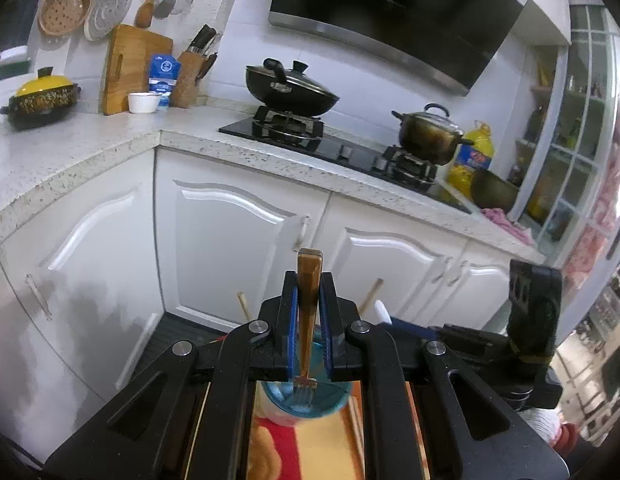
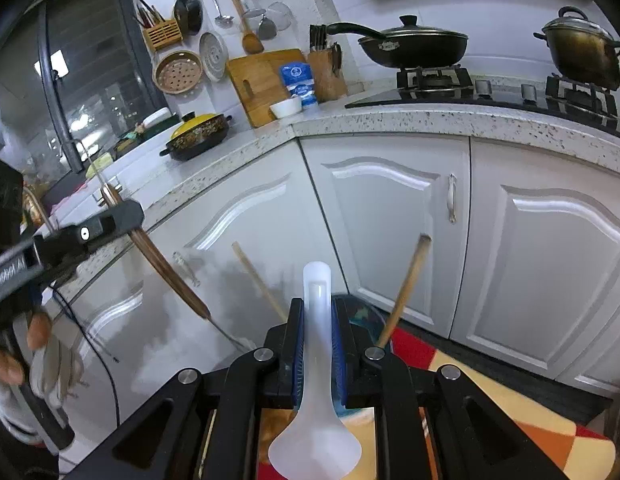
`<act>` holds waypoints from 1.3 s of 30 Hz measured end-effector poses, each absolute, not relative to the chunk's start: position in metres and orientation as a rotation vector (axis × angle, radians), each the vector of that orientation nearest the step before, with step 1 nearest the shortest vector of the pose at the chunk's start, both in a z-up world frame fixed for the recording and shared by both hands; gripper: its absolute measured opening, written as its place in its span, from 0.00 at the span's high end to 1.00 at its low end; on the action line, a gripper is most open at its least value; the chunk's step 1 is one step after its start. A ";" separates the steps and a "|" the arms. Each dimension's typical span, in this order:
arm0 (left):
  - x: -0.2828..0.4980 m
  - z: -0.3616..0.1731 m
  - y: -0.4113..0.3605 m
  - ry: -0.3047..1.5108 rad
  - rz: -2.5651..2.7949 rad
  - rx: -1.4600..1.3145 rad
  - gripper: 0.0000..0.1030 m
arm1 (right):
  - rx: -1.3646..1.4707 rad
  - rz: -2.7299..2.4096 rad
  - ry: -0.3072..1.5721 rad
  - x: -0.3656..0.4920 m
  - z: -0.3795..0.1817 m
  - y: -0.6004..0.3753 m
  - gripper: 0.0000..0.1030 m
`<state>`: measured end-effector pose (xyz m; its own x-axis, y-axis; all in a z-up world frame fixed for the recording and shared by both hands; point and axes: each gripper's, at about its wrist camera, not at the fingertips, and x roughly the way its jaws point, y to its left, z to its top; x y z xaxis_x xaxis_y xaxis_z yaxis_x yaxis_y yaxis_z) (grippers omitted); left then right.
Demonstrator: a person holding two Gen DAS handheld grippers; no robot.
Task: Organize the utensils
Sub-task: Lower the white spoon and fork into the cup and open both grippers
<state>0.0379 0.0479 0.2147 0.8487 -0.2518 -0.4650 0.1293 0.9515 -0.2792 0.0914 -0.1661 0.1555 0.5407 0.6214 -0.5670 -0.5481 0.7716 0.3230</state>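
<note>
The left claw (image 1: 308, 280) is clamped on a brown-handled fork (image 1: 308, 300), tines hanging over a blue cup (image 1: 310, 402). The right claw (image 2: 318, 304) is closed on a translucent white spoon (image 2: 316, 360), bowl toward the camera. Two wooden sticks (image 2: 406, 288) lean out of the cup. Beyond stand white cabinet doors (image 1: 237, 232) under the speckled worktop (image 1: 109, 136), where a yellow-lidded pot (image 1: 41, 98) sits near the corner and a black wok (image 1: 289, 88) on the stove.
</note>
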 end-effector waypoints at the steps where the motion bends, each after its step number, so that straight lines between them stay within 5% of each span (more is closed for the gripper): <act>1: 0.041 0.212 0.047 0.521 -0.194 -0.235 0.92 | 0.107 0.689 0.710 0.095 0.155 -0.162 0.88; 27: 0.075 0.153 0.028 0.584 -0.115 -0.179 0.92 | 0.067 0.595 0.666 0.119 0.093 -0.127 0.88; 37: 0.076 0.131 0.030 0.655 -0.108 -0.212 0.92 | 0.056 0.664 0.827 0.108 0.071 -0.129 0.88; 39: 0.074 0.131 0.030 0.658 -0.109 -0.216 0.88 | 0.075 0.658 0.845 0.105 0.068 -0.136 0.73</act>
<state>0.0740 0.0297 0.1313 0.7867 -0.1681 -0.5940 0.0318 0.9720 -0.2329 0.1047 -0.1364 0.0675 0.4791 0.5677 -0.6695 -0.5101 0.8008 0.3139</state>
